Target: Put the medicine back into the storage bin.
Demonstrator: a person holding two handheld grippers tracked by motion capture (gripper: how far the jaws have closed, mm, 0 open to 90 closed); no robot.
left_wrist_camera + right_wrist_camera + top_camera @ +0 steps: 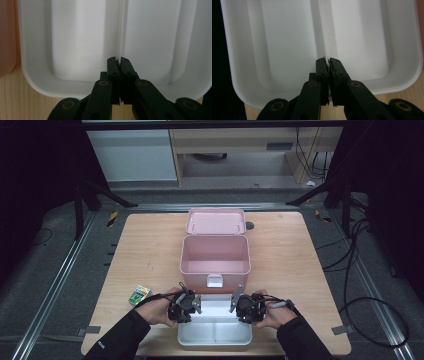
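Observation:
A white two-compartment tray (pixel 215 335) rests on the wooden table at its near edge, just in front of an open pink box (pixel 215 255). My left gripper (pixel 192 304) is at the tray's left end and my right gripper (pixel 239 304) at its right end, each held in a hand. In the left gripper view the black jaws of the left gripper (pixel 118 61) are closed on the thin middle divider of the tray (pixel 75 37). In the right gripper view the right gripper (pixel 328 61) pinches the same divider of the tray (pixel 287 45) from the other end. Both compartments look empty.
The pink box's lid (pixel 216 221) lies folded back behind it, and its white latch (pixel 215 280) faces the tray. A small green and white pack (pixel 139 295) lies on the table (pixel 150 250) left of the tray. Cables trail on the floor at the right.

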